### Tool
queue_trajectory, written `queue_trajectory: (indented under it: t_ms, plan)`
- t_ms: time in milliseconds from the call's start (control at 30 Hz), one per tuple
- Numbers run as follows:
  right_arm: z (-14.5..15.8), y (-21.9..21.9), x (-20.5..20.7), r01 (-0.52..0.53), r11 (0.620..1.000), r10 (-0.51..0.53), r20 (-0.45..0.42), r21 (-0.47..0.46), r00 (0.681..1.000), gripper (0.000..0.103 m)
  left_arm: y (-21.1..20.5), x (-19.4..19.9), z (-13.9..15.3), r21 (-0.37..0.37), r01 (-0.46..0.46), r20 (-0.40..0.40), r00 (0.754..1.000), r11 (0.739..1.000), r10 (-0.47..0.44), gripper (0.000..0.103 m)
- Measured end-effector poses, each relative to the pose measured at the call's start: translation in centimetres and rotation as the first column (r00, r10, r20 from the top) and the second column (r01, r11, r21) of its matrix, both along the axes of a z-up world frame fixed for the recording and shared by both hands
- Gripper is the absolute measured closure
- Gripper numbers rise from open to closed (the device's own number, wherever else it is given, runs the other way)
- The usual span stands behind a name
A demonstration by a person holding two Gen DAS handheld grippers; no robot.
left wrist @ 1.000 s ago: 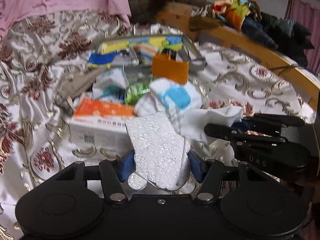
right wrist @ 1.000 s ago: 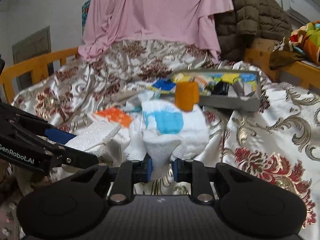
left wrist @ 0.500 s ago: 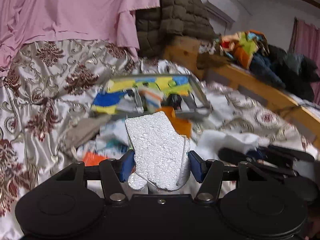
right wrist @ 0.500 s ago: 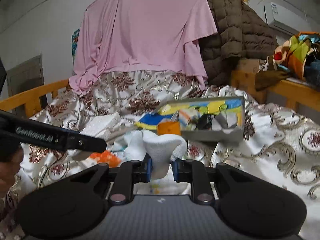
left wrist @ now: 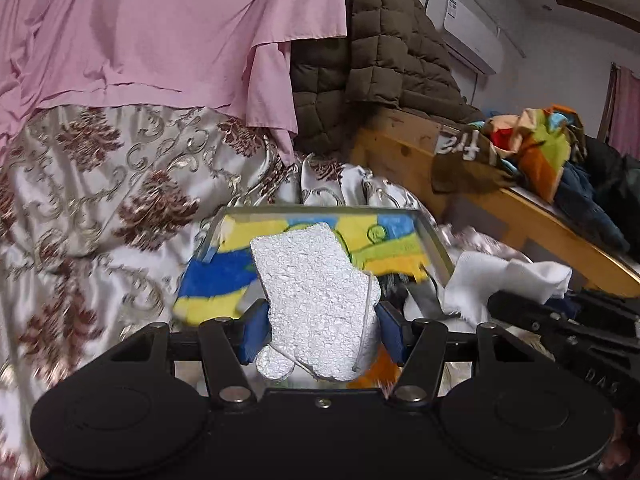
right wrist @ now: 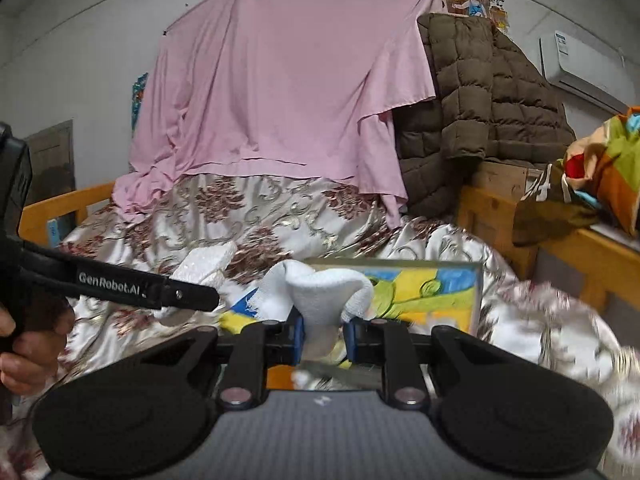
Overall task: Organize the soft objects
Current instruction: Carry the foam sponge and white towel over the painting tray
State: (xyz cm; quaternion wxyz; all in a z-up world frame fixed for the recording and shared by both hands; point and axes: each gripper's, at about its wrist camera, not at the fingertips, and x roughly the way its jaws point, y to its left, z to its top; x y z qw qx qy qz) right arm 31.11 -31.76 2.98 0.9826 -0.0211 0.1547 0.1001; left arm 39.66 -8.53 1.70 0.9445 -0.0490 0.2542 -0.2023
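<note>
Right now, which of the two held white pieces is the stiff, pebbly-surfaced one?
The white foam piece in the left gripper: flat, rigid, with a grainy, sparkly face. The white cloth pinched in the right gripper is soft and bunches over the pads.

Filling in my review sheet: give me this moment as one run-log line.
left hand-held gripper: shut on white sponge | right hand-held gripper: shut on white cloth | metal tray: ahead on bedspread

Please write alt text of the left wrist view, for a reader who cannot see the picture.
The left gripper holds a white foam piece upright between its blue fingers, above a metal tray that holds yellow and blue cloth on a floral bedspread. At right, the right gripper holds a white cloth.
</note>
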Motion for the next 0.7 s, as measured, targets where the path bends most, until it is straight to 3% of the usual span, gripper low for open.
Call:
queue_trajectory:
  t_ms: [333,700]
  plan:
    - [-2.4,-4.0,10.1,0.154,0.988,-0.157,-0.12,-0.034,0.98,0.081,-6.7,9.9,-1.7,-0.004,0.04,-0.007,0.999,0.999,-0.04,0.043]
    - [-5.2,-6.4,14.2,0.18,0.984,-0.179,-0.201,-0.016,0.963,0.079,-11.0,13.7,-4.2,0.104,0.036,-0.064,0.997,0.994,-0.03,0.043]
